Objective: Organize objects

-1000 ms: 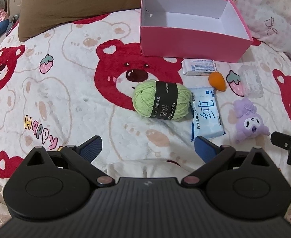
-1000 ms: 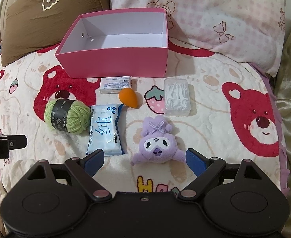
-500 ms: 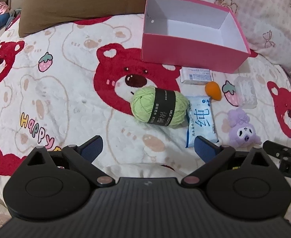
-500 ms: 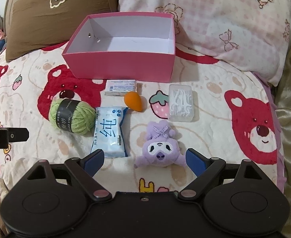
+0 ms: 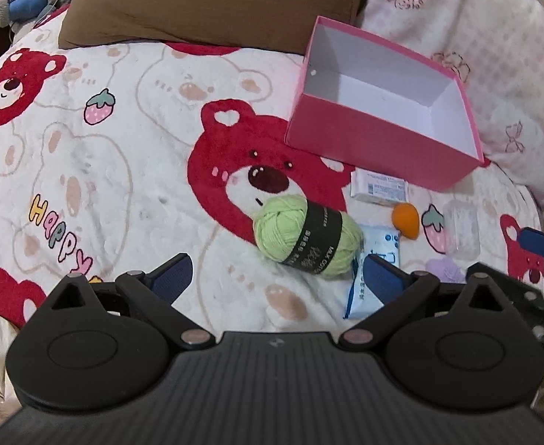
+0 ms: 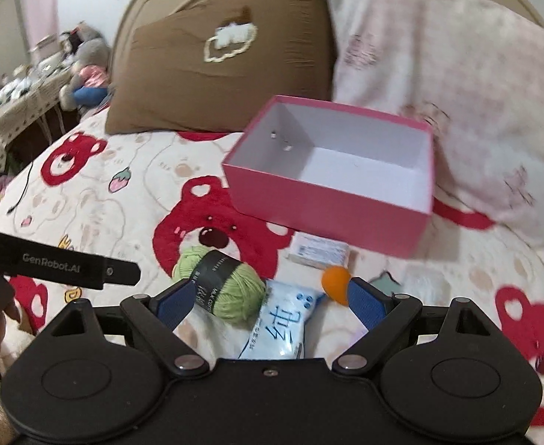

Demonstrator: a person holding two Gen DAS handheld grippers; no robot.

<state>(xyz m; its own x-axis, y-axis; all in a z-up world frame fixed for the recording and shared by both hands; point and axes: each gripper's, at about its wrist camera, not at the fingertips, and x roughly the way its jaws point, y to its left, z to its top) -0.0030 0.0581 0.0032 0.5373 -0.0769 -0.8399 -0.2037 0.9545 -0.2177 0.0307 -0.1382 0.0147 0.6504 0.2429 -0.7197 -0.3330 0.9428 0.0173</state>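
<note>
An open pink box [image 5: 360,141] [image 6: 323,204] stands empty on the bear-print bedspread. In front of it lie a green yarn ball [image 5: 301,237] [image 6: 231,289], a blue-and-white wipes pack [image 5: 383,243] [image 6: 283,326], an orange sponge [image 5: 405,218] [image 6: 335,282], a small white carton [image 5: 379,187] [image 6: 318,250], a clear plastic case [image 5: 461,233] and a purple plush [image 5: 446,269]. My left gripper [image 5: 277,276] is open, just short of the yarn. My right gripper [image 6: 272,302] is open, its fingers straddling the yarn's edge and the wipes pack from above.
A brown pillow [image 6: 216,70] and a pink checked pillow [image 6: 457,92] lean behind the box. Stuffed toys and a cluttered side table [image 6: 49,78] sit off the bed's far left. The bedspread [image 5: 105,167] left of the yarn is bare.
My right gripper has swung left and closer, from over the purple plush to over the wipes pack and yarn. The left gripper has shifted and tilted, putting the objects further right in its view.
</note>
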